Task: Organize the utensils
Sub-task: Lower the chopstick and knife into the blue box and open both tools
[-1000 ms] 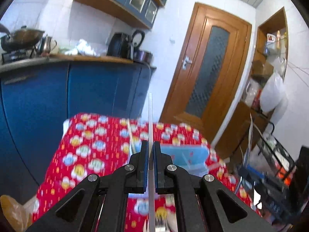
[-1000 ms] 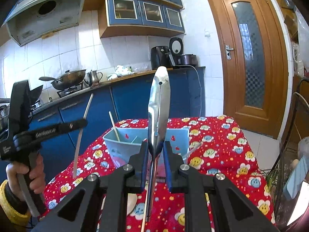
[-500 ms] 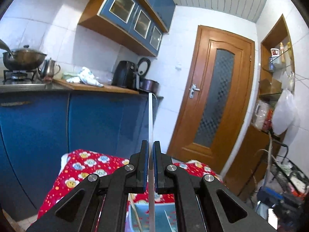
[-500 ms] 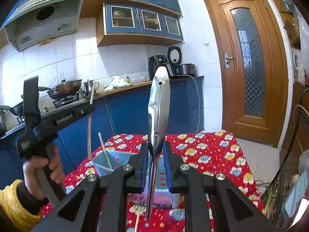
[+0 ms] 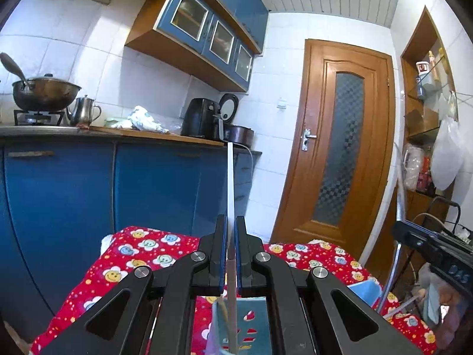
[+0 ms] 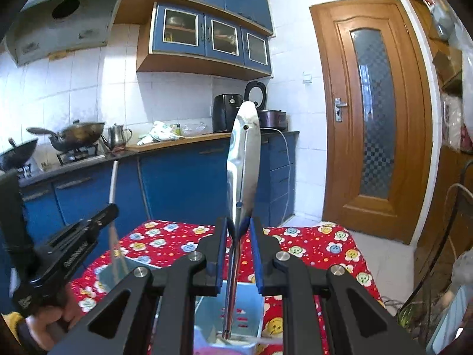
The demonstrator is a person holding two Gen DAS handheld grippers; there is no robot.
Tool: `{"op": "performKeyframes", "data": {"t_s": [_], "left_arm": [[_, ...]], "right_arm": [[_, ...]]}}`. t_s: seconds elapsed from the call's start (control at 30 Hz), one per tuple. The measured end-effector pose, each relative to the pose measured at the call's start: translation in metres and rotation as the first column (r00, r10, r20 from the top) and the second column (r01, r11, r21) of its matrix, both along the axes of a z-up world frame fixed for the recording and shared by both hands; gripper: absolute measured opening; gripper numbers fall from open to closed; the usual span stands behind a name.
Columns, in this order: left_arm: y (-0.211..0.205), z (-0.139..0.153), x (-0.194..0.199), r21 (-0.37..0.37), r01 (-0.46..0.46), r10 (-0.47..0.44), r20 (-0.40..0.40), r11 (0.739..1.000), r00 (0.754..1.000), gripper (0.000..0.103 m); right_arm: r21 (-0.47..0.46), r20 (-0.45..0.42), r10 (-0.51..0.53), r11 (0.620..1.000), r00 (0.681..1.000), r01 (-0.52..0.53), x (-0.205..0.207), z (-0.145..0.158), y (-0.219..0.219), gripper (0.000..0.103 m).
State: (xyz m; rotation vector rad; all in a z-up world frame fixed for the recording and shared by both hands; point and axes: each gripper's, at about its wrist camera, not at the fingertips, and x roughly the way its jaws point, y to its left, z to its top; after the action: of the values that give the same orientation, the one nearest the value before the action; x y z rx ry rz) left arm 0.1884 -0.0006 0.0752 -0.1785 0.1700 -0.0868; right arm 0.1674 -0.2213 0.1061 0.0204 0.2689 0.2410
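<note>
Your right gripper clamps a polished metal utensil, glossy and smooth. Your left gripper, matt black plastic, grips a thin flat strip, pale and matt. The tablecloth is printed cloth; the basket is smooth light-blue plastic.

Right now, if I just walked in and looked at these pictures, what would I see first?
The shiny metal utensil sticking straight up from the right tongs, in the middle of the right view. Below it sits a light blue basket on the bright red smiley-flower tablecloth. The left tongs pinch a thin white stick, also pointing up in front of the blue cupboards.
</note>
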Motion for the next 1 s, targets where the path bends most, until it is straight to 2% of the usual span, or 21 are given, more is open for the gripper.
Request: {"op": "performKeyframes", "data": {"t_s": [0.1,0.43,0.7,0.83,1.0], "left_arm": [[0.000,-0.006,-0.002,-0.001,-0.005,0.005,-0.014,1.000,1.000,0.005],[0.001,-0.018,-0.005,0.003,0.011,-0.011,-0.073,1.000,0.997,0.005],[0.004,-0.018,-0.010,-0.017,0.044,-0.047,-0.154,0.999,0.987,0.005],[0.006,-0.018,-0.013,-0.041,0.075,-0.082,-0.196,0.996,0.977,0.011],[0.010,-0.015,-0.022,-0.054,0.075,-0.086,-0.233,0.996,0.969,0.013]], "right_arm": [[-0.032,0.000,-0.003,0.999,1.000,0.003,0.006,-0.011,0.006,0.017],[-0.081,-0.100,0.056,0.995,0.993,-0.064,0.017,-0.034,0.023,0.018],[-0.073,-0.171,0.082,0.993,0.982,-0.096,0.021,-0.043,0.029,0.018],[-0.047,-0.163,0.093,0.994,0.982,-0.102,0.015,-0.040,0.029,0.030],[-0.026,-0.135,0.102,0.994,0.986,-0.106,0.004,-0.028,0.028,0.032]]}}
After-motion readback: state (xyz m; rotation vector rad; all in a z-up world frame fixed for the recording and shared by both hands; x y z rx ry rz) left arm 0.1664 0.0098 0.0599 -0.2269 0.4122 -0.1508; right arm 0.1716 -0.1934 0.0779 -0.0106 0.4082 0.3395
